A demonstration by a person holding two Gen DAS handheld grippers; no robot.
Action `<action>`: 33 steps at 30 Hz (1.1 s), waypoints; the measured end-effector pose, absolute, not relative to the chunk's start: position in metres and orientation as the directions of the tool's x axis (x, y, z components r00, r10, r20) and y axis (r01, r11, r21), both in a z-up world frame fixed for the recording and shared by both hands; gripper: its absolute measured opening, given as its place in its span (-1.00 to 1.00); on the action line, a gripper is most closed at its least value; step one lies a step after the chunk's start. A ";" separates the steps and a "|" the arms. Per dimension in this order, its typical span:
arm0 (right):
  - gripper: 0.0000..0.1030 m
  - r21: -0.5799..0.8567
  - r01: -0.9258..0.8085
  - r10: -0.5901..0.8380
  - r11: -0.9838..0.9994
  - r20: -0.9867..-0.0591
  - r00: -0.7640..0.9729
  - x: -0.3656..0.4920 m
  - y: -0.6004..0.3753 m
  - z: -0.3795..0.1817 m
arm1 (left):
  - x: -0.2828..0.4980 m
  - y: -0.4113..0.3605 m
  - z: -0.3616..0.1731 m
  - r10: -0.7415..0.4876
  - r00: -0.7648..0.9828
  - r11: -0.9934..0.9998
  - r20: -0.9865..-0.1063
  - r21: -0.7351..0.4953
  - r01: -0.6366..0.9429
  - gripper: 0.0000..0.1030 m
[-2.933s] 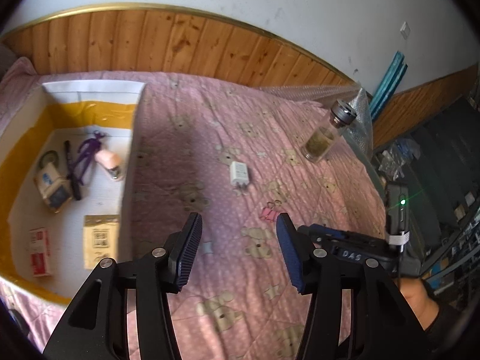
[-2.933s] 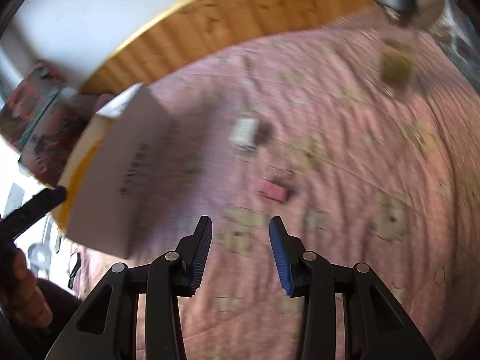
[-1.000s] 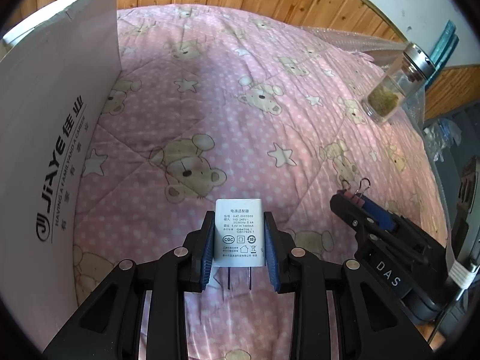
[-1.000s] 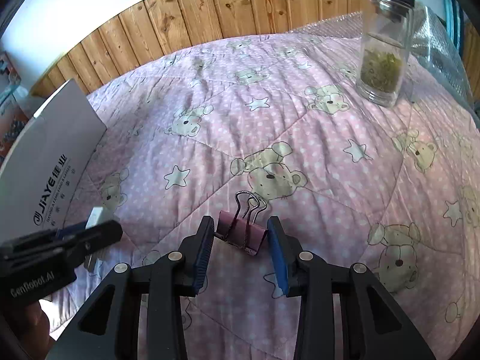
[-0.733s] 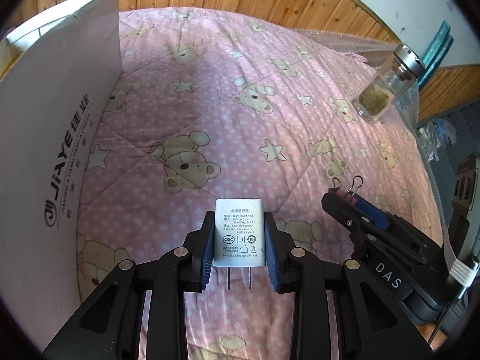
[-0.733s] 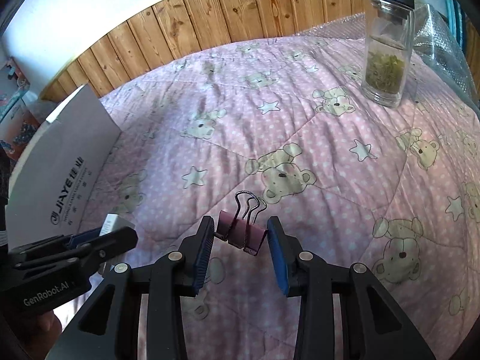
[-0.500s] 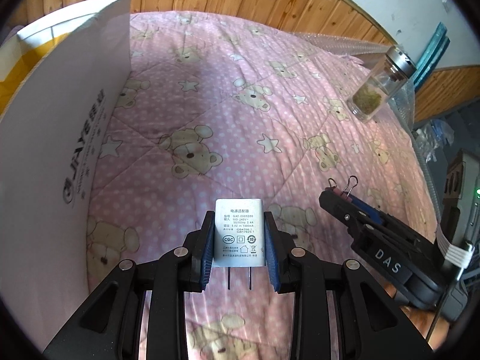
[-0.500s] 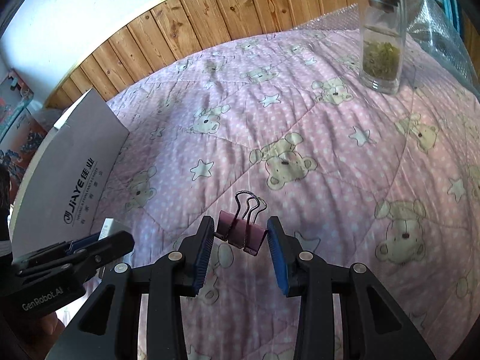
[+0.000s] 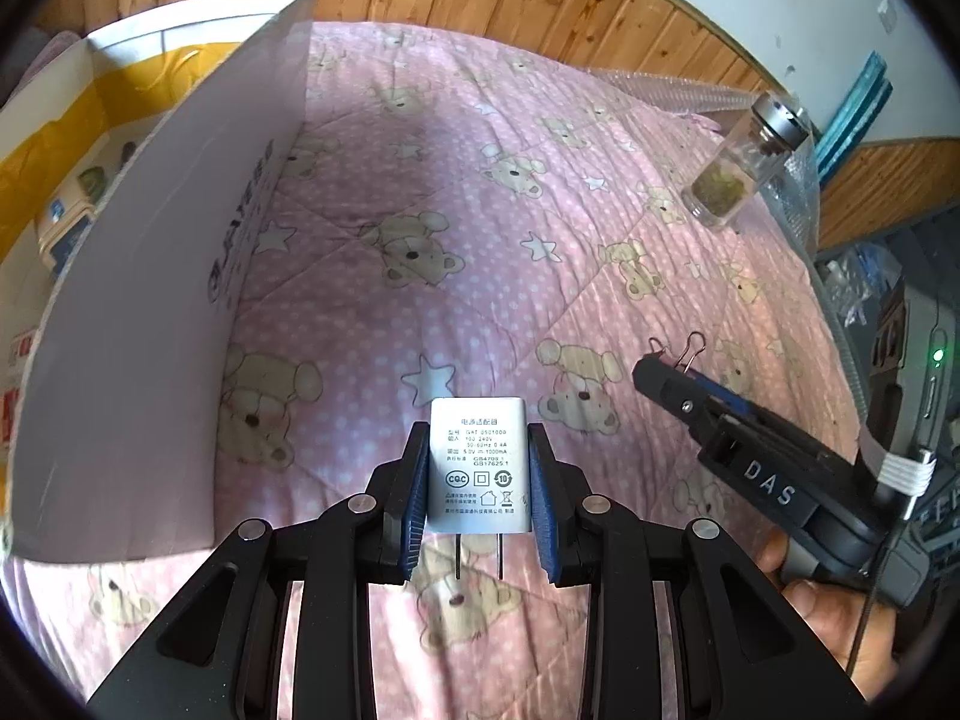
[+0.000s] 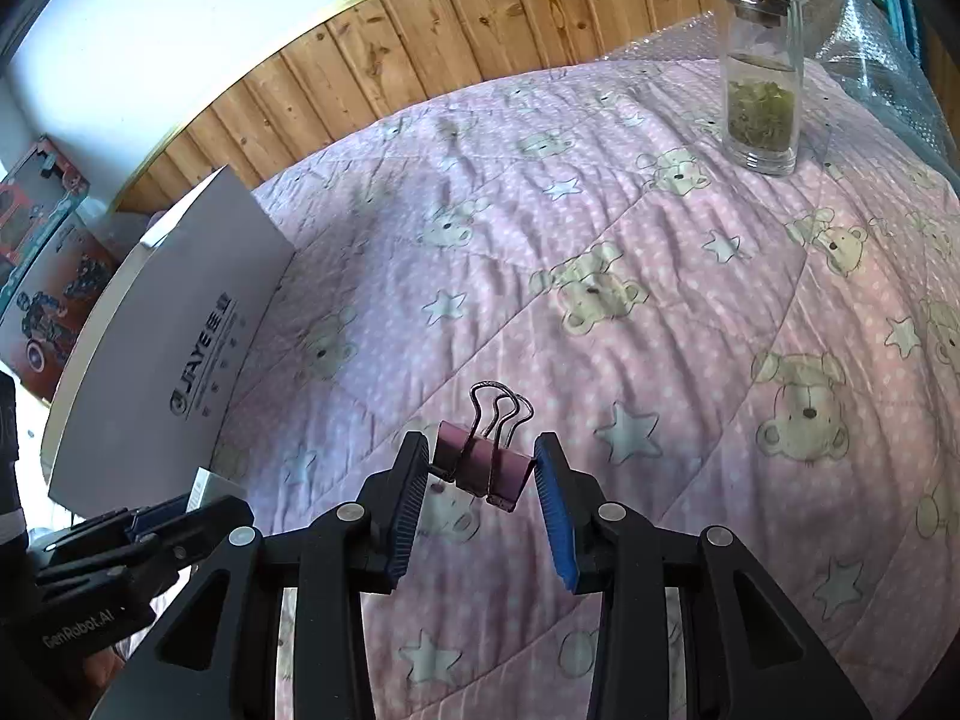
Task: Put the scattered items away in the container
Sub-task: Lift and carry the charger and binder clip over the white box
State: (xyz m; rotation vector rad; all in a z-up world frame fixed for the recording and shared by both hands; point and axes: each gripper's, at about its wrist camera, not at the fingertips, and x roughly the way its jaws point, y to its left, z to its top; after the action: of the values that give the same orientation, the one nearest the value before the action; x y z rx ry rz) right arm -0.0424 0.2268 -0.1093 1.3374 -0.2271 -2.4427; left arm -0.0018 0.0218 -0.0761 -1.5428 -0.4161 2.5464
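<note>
My left gripper (image 9: 479,501) is shut on a white USB charger plug (image 9: 478,474), prongs pointing back toward me, held above the pink bear quilt. My right gripper (image 10: 483,483) is shut on a pink binder clip (image 10: 483,465), its wire handles pointing away. The right gripper also shows in the left wrist view (image 9: 660,369), off to the right. The white cardboard box (image 9: 150,300) stands at the left, with yellow tape inside and small items partly visible. In the right wrist view the box (image 10: 174,348) is at the left, and the left gripper (image 10: 174,513) is below it.
A glass jar with green leaves and a metal lid (image 10: 759,66) stands on the quilt at the far right; it also shows in the left wrist view (image 9: 738,171). Bubble wrap (image 10: 882,60) lies behind it. Wood panelling (image 10: 450,42) runs along the far edge. Toy boxes (image 10: 42,264) sit beyond the box.
Both grippers have closed on their items and lifted them off the quilt. The view has risen and pulled back, so the box's inside comes into sight at the left.
</note>
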 end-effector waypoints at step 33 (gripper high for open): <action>-0.26 0.284 0.360 -0.441 -0.889 -0.747 -0.498 0.036 0.196 -0.069 | 0.065 -0.006 -0.020 0.273 -0.567 -0.937 -0.777 -0.347 0.024 -0.40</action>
State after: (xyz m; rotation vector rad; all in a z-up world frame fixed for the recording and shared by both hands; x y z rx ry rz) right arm 0.0361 0.1962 -0.0694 1.2205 -0.1241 -2.3760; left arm 0.0646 -0.0059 -0.0198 -1.3816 -0.4867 2.6164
